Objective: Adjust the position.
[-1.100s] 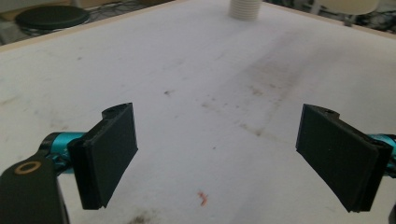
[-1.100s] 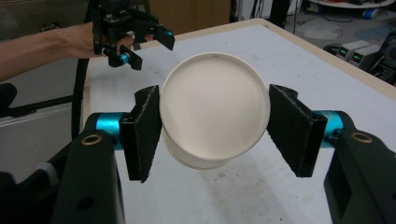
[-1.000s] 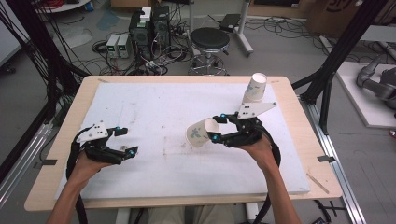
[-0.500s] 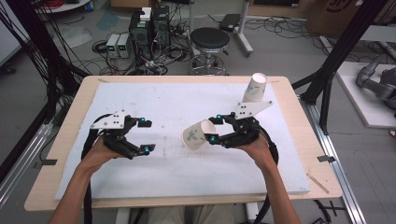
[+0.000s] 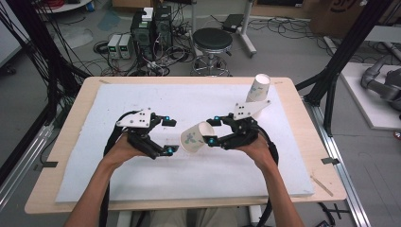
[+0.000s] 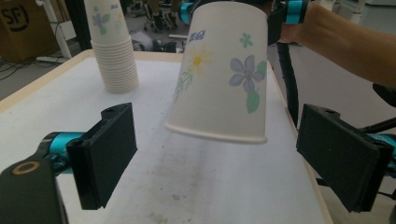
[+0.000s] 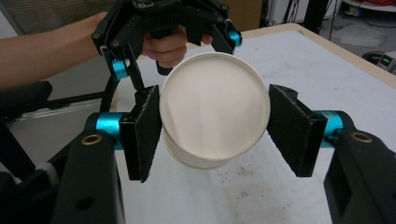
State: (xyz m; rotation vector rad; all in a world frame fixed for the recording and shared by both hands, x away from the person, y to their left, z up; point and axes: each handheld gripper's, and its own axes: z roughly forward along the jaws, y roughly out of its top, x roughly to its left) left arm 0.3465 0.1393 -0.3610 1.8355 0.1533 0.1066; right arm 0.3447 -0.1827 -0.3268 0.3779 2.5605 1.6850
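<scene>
My right gripper (image 5: pixel 213 130) clamps one paper cup (image 5: pixel 195 137) at frame centre; my left gripper (image 5: pixel 170 135), jaws apart, sits just left. One cup stack (image 5: pixel 257 88) stands upper right.

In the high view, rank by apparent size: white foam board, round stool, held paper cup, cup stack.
1. white foam board
2. round stool
3. held paper cup and cup stack: look alike; the stack stands farther off, so unsure.

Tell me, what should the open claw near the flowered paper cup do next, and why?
Probably ease the left gripper forward until its open jaws straddle the paper cup. The right gripper holds the cup off the table, and the left jaws stand wide just short of the rim.
</scene>
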